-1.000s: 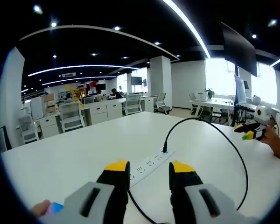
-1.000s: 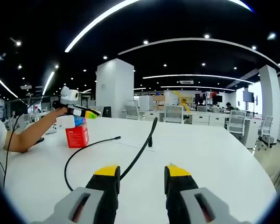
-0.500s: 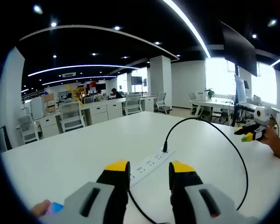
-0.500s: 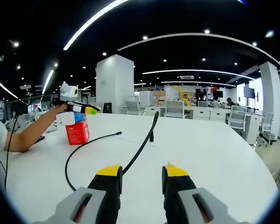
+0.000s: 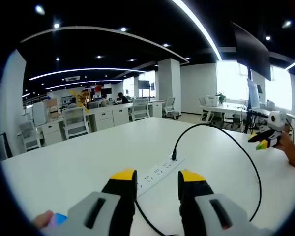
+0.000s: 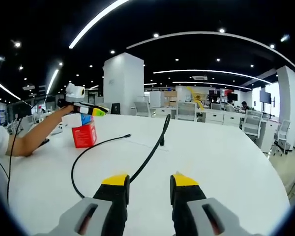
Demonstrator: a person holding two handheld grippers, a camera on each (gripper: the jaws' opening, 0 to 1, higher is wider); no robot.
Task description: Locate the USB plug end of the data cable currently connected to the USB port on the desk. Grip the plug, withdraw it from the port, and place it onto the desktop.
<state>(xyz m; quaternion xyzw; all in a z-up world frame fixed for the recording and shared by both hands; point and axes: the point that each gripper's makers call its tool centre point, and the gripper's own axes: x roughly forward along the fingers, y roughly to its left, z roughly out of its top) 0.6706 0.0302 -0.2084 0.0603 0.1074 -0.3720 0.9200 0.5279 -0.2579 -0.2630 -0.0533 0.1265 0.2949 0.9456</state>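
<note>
The plug (image 5: 173, 156) sat in the strip (image 5: 160, 173) on the worktop (image 5: 78, 162), unpulled; both tongs (image 5: 157, 178) (image 6: 147, 182) gaped empty, well short.

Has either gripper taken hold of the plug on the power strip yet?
No: in the left gripper view the black plug stands in the white power strip, beyond the open left gripper, with nothing touching it.

Right claw (image 6: 148, 184) gapes at bottom centre; black cable (image 6: 146, 158) arcs across the white desk (image 6: 226, 162); red box (image 6: 84, 136) sits left.
</note>
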